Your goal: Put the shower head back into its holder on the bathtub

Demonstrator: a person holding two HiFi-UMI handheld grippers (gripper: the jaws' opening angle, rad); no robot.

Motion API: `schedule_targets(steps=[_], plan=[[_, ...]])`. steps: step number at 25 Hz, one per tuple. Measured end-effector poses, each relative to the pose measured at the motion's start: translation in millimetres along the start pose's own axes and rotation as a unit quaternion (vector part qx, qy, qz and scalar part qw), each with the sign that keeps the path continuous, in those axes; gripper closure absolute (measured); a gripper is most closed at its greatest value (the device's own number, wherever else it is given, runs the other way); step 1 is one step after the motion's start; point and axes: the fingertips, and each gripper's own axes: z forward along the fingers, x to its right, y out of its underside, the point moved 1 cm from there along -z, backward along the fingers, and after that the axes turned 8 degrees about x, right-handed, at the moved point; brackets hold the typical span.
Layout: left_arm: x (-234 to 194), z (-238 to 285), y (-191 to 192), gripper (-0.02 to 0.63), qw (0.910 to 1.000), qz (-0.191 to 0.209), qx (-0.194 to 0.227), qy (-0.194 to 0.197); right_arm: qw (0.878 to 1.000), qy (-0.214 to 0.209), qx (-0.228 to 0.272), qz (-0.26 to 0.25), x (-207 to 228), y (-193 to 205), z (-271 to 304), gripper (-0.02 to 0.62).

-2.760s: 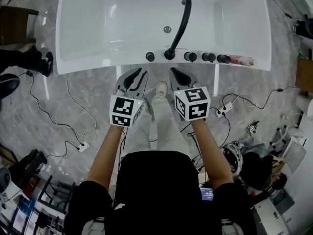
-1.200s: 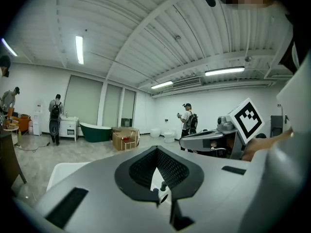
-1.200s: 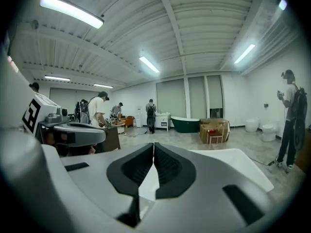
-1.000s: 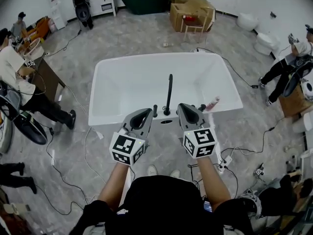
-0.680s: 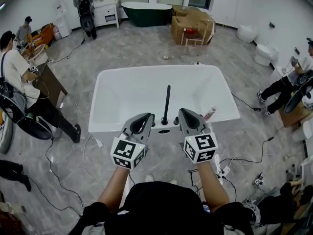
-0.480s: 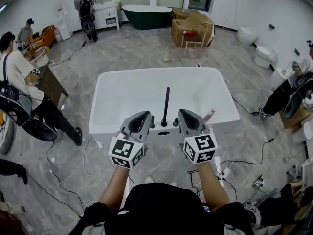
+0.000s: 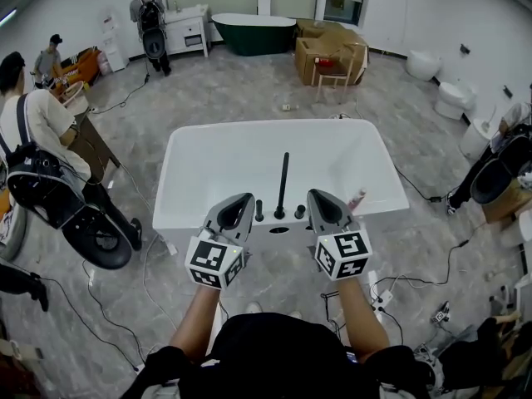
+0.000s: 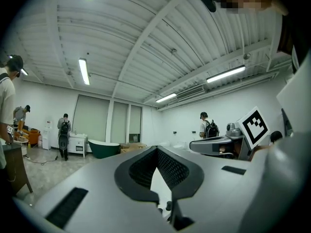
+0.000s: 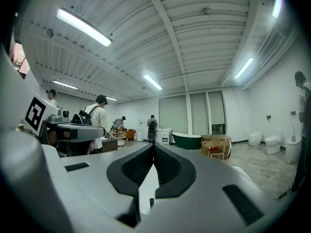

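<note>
Both grippers were held out in front of the person, side by side, above the near rim of the white bathtub [image 7: 187, 169]. The left gripper [image 7: 243, 199] and the right gripper [image 7: 317, 196] pointed about level toward the far side of the tub. In the head view the black faucet spout [image 7: 283, 177] stood between them, with two small dark knobs [image 7: 258, 211] beside its foot.

The two bare forearms [image 7: 198, 316] reached forward from the body, almost parallel, and the marker cubes [image 7: 214, 262] sat over the hands.

In the left gripper view we saw the two jaws pressed together at their tips, with nothing between them. The right gripper view showed the same: jaws together and holding nothing.

The shower head [image 7: 357, 198], a small pinkish piece, lay tilted on the near rim of the bathtub, just to the right of the right gripper. Neither gripper held it. We could not tell from these views whether it sat in a holder.
</note>
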Motion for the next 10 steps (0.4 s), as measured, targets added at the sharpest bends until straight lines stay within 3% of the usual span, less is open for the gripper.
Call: schedule_targets(steps=[10], plan=[[-1.9, 9.0, -10.3, 0.593, 1.0000, 0.002, 0.001, -0.006, 1.000, 0.002, -0.001, 0.002, 10.5, -6.7, 5.9, 0.574]])
